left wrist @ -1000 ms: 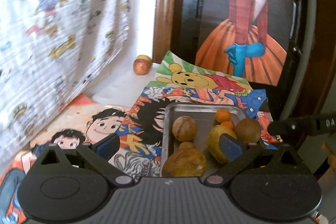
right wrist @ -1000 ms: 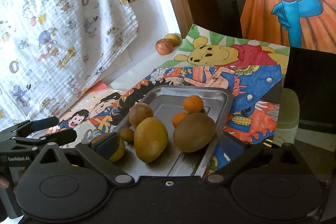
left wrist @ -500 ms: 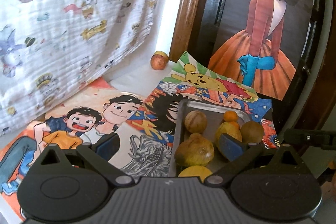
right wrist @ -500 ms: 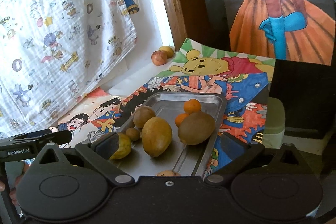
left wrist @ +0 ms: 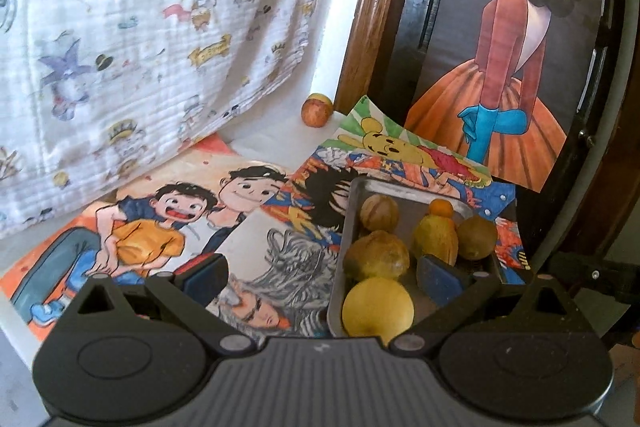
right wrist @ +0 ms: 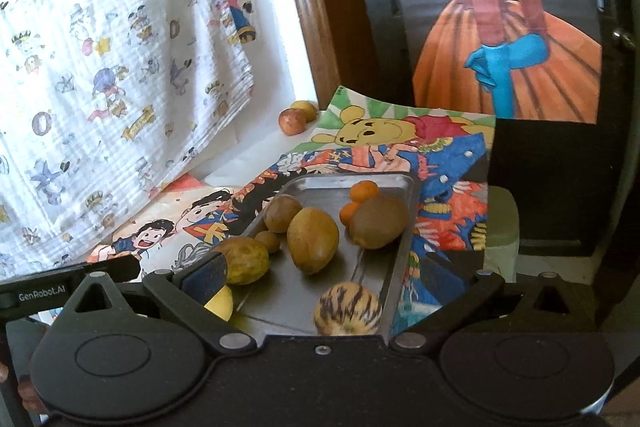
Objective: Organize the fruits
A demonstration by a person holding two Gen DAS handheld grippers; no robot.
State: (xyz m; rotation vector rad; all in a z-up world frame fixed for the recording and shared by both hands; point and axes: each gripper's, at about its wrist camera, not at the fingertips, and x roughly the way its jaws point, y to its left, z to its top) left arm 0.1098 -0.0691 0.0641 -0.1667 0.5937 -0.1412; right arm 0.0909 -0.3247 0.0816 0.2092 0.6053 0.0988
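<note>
A metal tray [right wrist: 400,223] [left wrist: 344,263] lies on cartoon posters and holds several fruits: a brown oval fruit [right wrist: 313,239], a kiwi-like fruit [right wrist: 378,222], small oranges [right wrist: 363,190], a striped melon [right wrist: 347,310] at the near end, and a yellow lemon [left wrist: 377,307]. Two loose fruits, a reddish one [left wrist: 316,111] [right wrist: 293,121] and a yellow one [right wrist: 305,108], sit by the wooden frame at the back. My left gripper [left wrist: 322,273] is open, above the posters and the tray's left edge. My right gripper [right wrist: 322,273] is open over the tray's near end, holding nothing.
A patterned white cloth [left wrist: 120,27] hangs on the left. A wooden frame [left wrist: 372,7] and a dark panel with a picture of a figure in an orange skirt [left wrist: 500,87] stand behind. Cartoon posters [left wrist: 160,227] cover the table. The left gripper's body [right wrist: 48,291] shows at the right view's left edge.
Both grippers have pulled back and away from the tray. More of the tray's near end shows now, with the lemon and the striped melon in view. Both stay open.
</note>
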